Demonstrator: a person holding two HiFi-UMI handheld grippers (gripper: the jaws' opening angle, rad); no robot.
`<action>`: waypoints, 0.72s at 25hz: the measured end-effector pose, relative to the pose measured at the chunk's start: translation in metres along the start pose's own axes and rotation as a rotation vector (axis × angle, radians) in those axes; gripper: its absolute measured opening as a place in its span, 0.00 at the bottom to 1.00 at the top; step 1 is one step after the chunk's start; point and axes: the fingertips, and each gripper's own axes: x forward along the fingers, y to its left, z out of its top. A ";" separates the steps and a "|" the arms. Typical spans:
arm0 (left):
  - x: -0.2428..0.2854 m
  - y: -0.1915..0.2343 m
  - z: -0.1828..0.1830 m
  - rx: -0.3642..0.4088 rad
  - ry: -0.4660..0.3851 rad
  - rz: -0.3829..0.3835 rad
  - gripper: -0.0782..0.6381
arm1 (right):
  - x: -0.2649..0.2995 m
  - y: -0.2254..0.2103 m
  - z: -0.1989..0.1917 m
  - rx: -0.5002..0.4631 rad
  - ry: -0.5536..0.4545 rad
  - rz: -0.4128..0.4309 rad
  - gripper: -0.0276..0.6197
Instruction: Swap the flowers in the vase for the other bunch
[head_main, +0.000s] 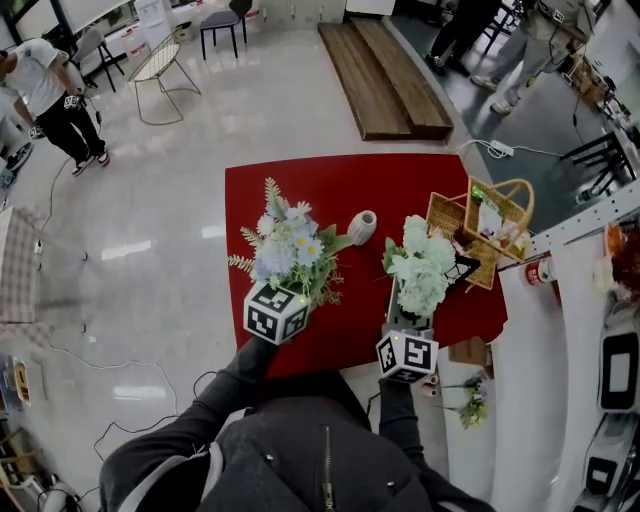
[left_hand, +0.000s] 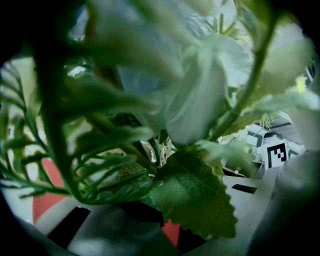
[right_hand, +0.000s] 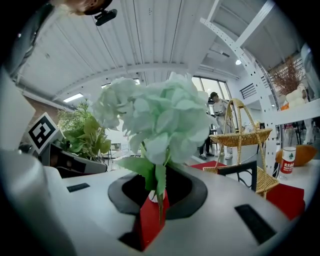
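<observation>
Left gripper (head_main: 288, 303), lower centre of the head view: fingers nearly closed on the stems of a blue-and-white daisy bunch with ferny green leaves (head_main: 290, 250). Right gripper (head_main: 409, 325), right of it: fingers closed on the thin stem of a pale green-white hydrangea bunch (head_main: 420, 262). Beyond, between the bunches, a small white ceramic vase (head_main: 362, 227) stands empty on the red surface (head_main: 300, 180). Step judged: mid-swap, next calling for one stem end steered into the narrow vase mouth.

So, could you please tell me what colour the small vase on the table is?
The vase is off-white; head view shows it best.
</observation>
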 end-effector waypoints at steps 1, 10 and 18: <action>0.000 0.000 0.000 0.003 -0.001 -0.001 0.16 | 0.000 0.000 -0.001 0.002 0.002 0.000 0.12; -0.002 0.006 -0.001 -0.008 0.012 0.020 0.16 | 0.002 0.004 -0.005 0.016 0.017 0.006 0.12; -0.006 0.015 0.005 0.014 0.001 0.047 0.16 | 0.003 0.006 -0.006 0.026 0.018 0.028 0.12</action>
